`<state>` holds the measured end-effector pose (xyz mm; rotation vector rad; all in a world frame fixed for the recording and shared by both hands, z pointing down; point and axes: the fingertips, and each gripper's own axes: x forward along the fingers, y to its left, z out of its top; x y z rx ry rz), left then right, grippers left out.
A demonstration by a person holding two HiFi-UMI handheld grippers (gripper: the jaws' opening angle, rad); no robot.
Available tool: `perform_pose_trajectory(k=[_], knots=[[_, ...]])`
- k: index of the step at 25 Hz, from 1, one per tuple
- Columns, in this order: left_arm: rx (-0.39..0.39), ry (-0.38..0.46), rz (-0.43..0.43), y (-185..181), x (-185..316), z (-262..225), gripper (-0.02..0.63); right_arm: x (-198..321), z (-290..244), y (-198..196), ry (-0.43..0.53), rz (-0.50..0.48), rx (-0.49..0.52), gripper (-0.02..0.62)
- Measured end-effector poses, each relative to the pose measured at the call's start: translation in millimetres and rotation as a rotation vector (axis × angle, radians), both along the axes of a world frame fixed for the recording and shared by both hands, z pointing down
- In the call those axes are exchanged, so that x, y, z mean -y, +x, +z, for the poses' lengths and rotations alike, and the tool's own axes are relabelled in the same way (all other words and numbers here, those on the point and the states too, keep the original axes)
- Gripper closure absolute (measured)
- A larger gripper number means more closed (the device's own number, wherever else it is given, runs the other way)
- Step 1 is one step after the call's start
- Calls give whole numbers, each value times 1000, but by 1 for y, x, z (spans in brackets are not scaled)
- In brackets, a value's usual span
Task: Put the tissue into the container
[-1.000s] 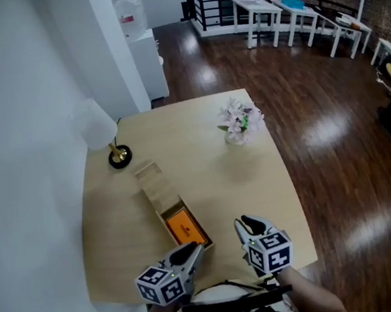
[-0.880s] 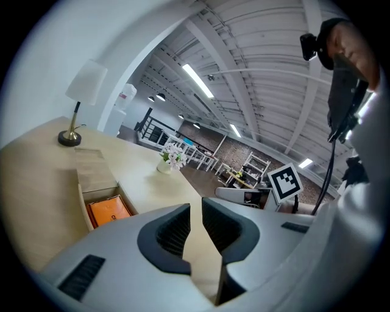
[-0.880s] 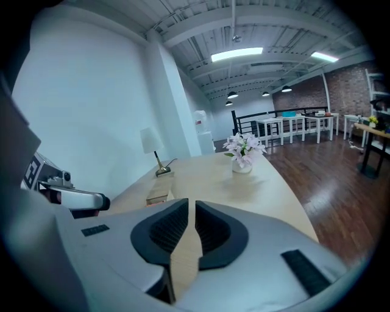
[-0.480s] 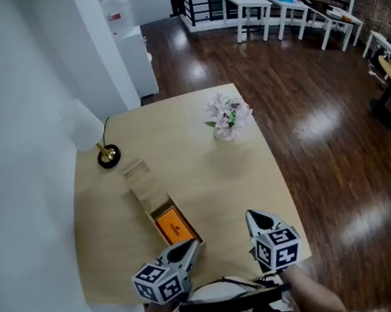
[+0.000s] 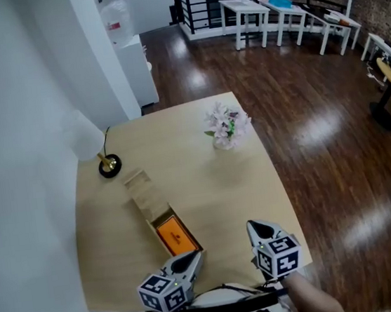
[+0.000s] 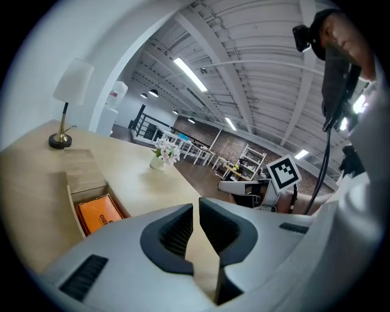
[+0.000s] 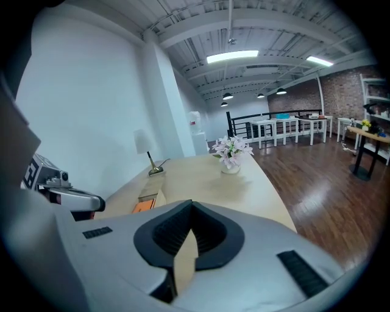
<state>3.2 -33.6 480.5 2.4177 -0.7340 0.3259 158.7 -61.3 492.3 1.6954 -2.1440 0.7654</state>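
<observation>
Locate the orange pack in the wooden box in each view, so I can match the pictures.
Head view: orange pack low, left of centre, in the near end of the box.
Left gripper view: orange pack at lower left.
Right gripper view: orange pack, a small sliver left of centre.
Shared landmark: the lamp base, beyond the box's far end.

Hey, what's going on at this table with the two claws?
A person at the near edge of a wooden table holds a claw in each hand. The left claw and right claw are both shut and empty, hovering by that edge. Ahead of the left claw lies a long wooden box, its near half open, with an orange pack inside. A lamp and a vase of flowers stand farther back. Nothing is being gripped.
</observation>
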Motion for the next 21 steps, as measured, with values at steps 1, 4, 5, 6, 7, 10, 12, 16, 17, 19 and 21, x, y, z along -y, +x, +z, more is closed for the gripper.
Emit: perform_pose_trajectory(k=[1,4,5,6,7,10,12,16,17,19,21], knots=[[5,1,4,0,-1,0,581,0,-1,-3,3,-11,-7,595],[19,7,12,-1,-1,0,581,2,-3,-9,12,-36,-17,595],[24,10,12,-2,-1,0,581,3,-4,-10,13,-39,-19,595],[28,12,8,-3,-1,1,582,4,-4,-12,13,-42,-21,595],[31,11,3,-6,-1,2,581,5,-3,-13,13,-44,-24,595],[37,1,-10,-11,-1,6,581,7,0,-17,15,-49,-37,595],[38,-2,-13,-12,-1,7,581,8,0,-17,19,-50,-43,595],[43,-4,-10,-12,-1,8,581,8,0,-17,15,-54,-51,595],[44,-6,-9,-13,-2,8,582,8,0,-17,13,-54,-54,595],[47,-11,-5,-13,-3,9,581,7,1,-18,11,-55,-57,595],[49,-14,-1,-13,-3,10,581,8,1,-18,10,-56,-59,595]])
